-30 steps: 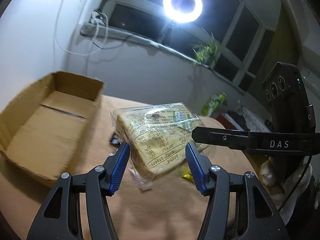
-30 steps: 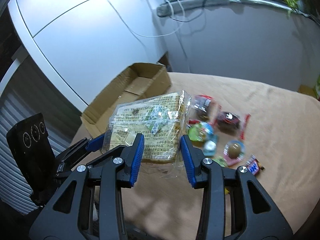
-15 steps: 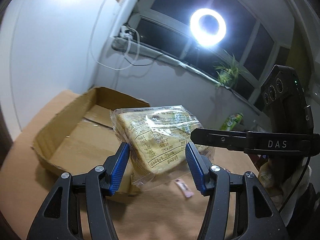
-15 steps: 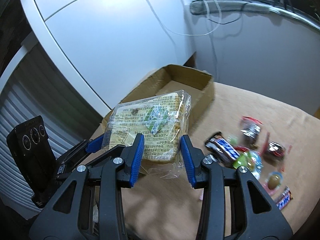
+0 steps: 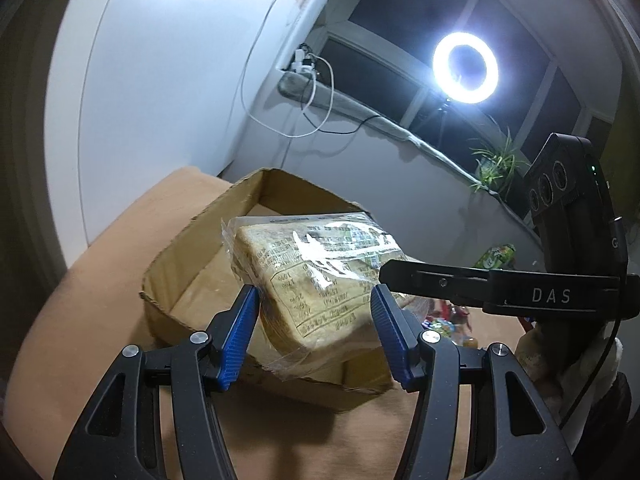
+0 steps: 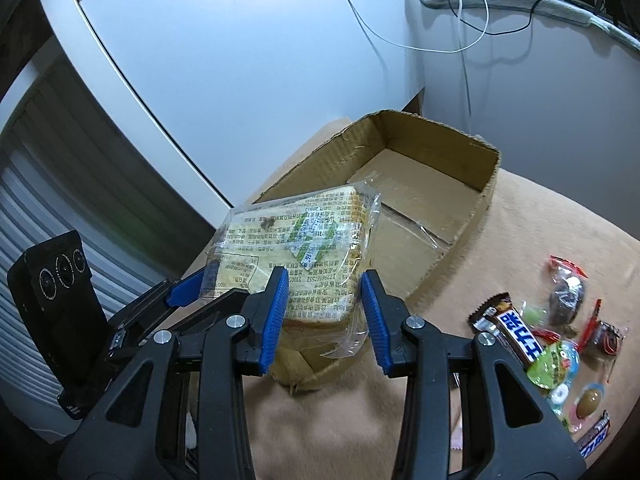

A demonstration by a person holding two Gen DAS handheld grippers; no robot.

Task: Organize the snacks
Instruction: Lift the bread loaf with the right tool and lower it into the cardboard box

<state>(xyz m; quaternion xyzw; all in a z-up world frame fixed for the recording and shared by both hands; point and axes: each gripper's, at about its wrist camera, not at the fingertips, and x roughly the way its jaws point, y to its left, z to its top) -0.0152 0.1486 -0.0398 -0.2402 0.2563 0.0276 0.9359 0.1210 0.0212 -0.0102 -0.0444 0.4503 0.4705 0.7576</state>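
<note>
A clear-wrapped bread pack (image 5: pixel 320 284) (image 6: pixel 296 256) hangs in the air over the near corner of an open cardboard box (image 5: pixel 192 276) (image 6: pixel 404 200). My left gripper (image 5: pixel 316 320) and my right gripper (image 6: pixel 324 308) are both shut on the pack, one from each side. The right gripper's black arm (image 5: pixel 500 288) shows in the left wrist view; the left gripper's blue pads (image 6: pixel 186 290) show in the right wrist view. The box is empty inside.
Several small wrapped snacks lie on the tan cloth (image 6: pixel 532 248) right of the box: a chocolate bar (image 6: pixel 512 328), a green jelly cup (image 6: pixel 554 364), dark candies (image 6: pixel 568 292). White wall and cupboard stand behind the box. A ring light (image 5: pixel 466 68) shines by the window.
Both grippers have carried the bread pack leftward, from above the snack pile to over the box's near corner. The grip has not changed.
</note>
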